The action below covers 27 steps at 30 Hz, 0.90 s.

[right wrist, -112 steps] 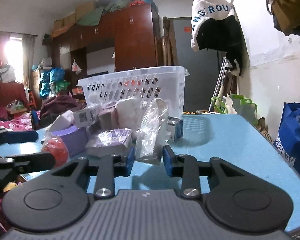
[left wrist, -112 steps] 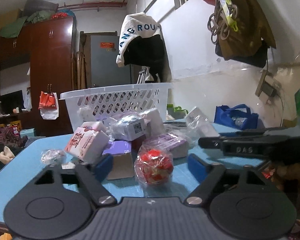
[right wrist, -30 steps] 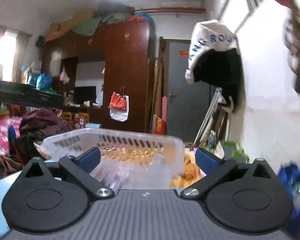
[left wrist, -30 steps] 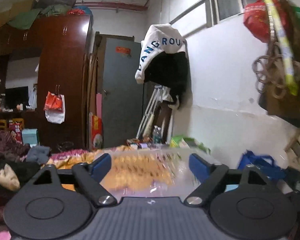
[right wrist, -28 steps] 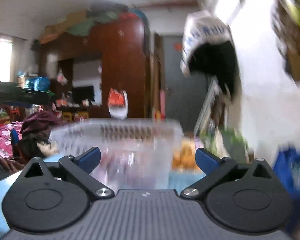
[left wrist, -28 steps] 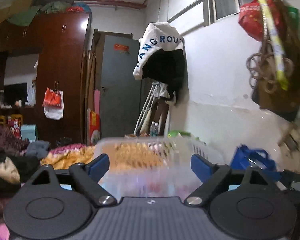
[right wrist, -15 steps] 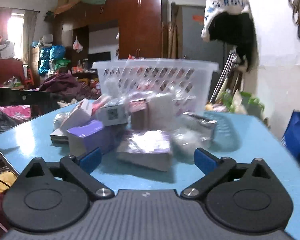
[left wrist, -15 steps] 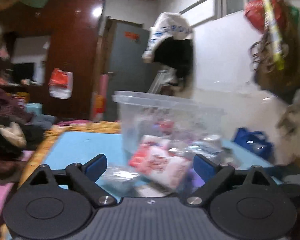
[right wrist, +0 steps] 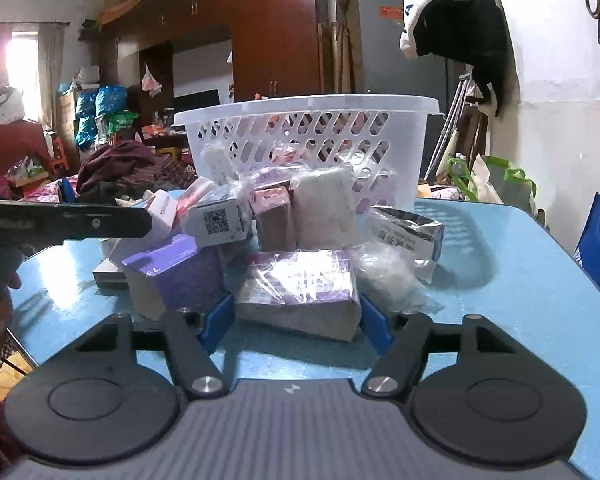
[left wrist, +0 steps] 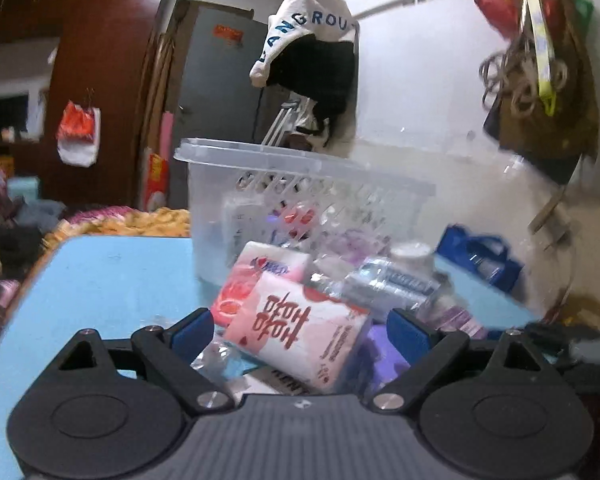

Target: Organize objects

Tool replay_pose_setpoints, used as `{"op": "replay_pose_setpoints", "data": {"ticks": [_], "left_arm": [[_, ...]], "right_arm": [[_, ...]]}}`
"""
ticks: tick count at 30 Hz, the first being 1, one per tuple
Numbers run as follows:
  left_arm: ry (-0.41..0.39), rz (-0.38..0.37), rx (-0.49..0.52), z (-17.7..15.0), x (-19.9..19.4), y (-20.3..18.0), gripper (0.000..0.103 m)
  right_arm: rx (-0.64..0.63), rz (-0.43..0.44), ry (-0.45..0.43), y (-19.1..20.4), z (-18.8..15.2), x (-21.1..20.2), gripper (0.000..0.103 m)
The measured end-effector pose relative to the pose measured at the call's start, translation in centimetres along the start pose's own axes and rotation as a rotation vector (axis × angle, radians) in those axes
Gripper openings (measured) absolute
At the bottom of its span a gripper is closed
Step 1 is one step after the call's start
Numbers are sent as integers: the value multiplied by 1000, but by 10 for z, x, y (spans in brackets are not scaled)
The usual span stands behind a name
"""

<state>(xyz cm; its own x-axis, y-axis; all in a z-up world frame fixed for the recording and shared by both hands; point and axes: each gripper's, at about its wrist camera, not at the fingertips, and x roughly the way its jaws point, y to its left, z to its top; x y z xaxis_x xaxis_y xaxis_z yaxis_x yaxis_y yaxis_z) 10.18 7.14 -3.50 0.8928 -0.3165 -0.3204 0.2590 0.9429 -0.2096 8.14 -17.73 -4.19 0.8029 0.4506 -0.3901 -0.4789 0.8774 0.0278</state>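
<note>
Right wrist view: the right gripper (right wrist: 296, 322) stands wide open, nothing held, with the purple-wrapped packet (right wrist: 298, 286) lying straight ahead between its two blue pads. The packet's long axis runs crosswise to the fingers, so it nearly fills the gap; whether the pads already touch its ends cannot be told. Behind it, farther along the fingers, the rest of the pile leans against the white basket (right wrist: 312, 128) on the blue table (right wrist: 500, 272).

In the left wrist view the left gripper (left wrist: 302, 330) is also wide open and empty. The pink tissue pack (left wrist: 300, 334) sits directly ahead between its pads, tilted, one corner toward the camera, with clear room on both sides.

Judging by this, the right gripper is the nearer to a grasp: its packet is square to the jaws and needs only closing, then a lift up and forward over the basket rim. The left pack's tilt may make it twist when squeezed.
</note>
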Motion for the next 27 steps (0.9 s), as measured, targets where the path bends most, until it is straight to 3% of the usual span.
{"op": "replay_pose_setpoints", "data": {"ticks": [4,10,14,15,18,22,24,27], "left_arm": [[50,37,-19,5,12,2,95],[63,45,15,5,17,-8,94],[36,48,36,1,6,-15,75],[28,56,44,0,4,-16,71],[4,37,32,-2,-3,-15,63],[5,54,89,-5,-4,-20,63],[22,75,123,-5,1,-24,79],[25,85,109,-4,6,-24,83]], "right_arm": [[-2,7,-14,2,2,0,72],[-23,9,-9,6,1,2,75],[-30,18,-21,6,-1,1,74],[-34,22,-24,6,-2,0,69],[-38,35,-37,6,-4,-5,69],[-41,38,-52,5,-6,-11,69],[-39,40,-53,3,-6,-12,69],[-29,50,-49,1,-6,-11,69]]}}
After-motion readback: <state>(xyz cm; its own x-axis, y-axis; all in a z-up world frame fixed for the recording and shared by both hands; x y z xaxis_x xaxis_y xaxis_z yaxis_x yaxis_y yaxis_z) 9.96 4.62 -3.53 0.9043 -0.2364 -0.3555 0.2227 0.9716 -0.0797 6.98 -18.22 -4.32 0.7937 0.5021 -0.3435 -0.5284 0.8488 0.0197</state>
